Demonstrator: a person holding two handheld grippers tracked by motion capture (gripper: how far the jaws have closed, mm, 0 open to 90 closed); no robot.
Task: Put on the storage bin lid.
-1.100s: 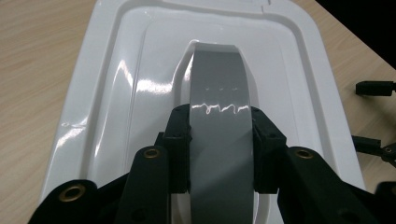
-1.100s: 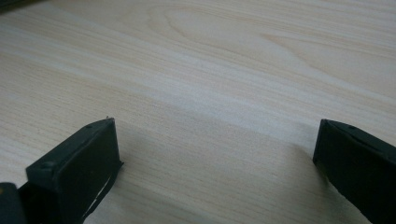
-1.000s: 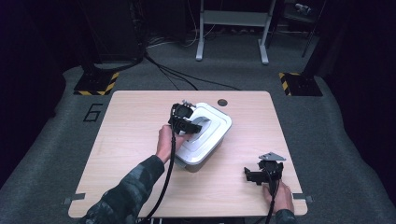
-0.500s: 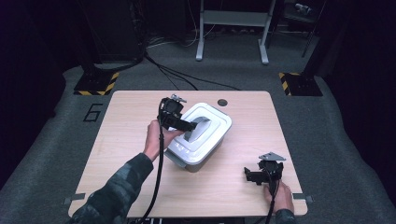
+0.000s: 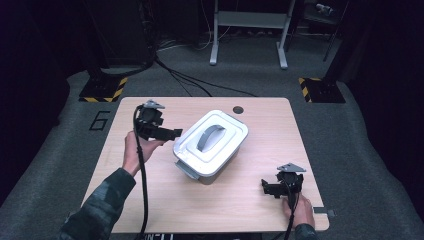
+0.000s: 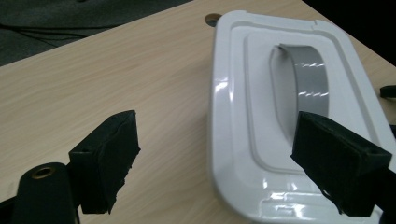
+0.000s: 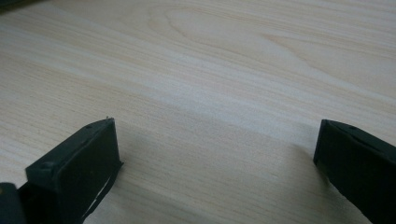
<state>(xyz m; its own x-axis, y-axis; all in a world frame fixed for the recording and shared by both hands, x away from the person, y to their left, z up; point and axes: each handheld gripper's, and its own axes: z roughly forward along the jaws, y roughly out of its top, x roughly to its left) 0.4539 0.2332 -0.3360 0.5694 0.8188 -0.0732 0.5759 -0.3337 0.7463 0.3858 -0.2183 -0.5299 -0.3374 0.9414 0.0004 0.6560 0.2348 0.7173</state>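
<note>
Two grippers over one light wood-grain table [image 5: 150, 200], rounded corners, a round cable hole [image 5: 238, 109] near the far edge.

Task item: a white container [image 5: 200, 172] sits mid-table, turned diagonally. Rectangular body with rounded corners, smooth glossy plastic, and a white lid [image 5: 227, 127] on top. The lid has a stepped rim and a recessed centre panel, with a flat grey strap handle [image 5: 210, 136] arched across it. A small grey latch tab shows at the container's near-left end. In the left gripper view the lid [image 6: 233, 116] catches glare spots and the handle [image 6: 308, 79] reads as a satin grey band.

Left gripper [image 5: 172, 134]: just left of the container, level with the lid, pointing right at it. Its jaws have just been opening and stand released, nothing between them. In its own view the left gripper [image 6: 219, 168] has blocky black matte pads, one over bare table and one in front of the lid's edge. No contact visible.

Right gripper [image 5: 265, 189]: near-right part of the table, well apart from the container, held low over the top. In its own view the right gripper [image 7: 217, 163] has its black pads spread wide, with bare wood grain between them. Released, holding nothing.
</note>
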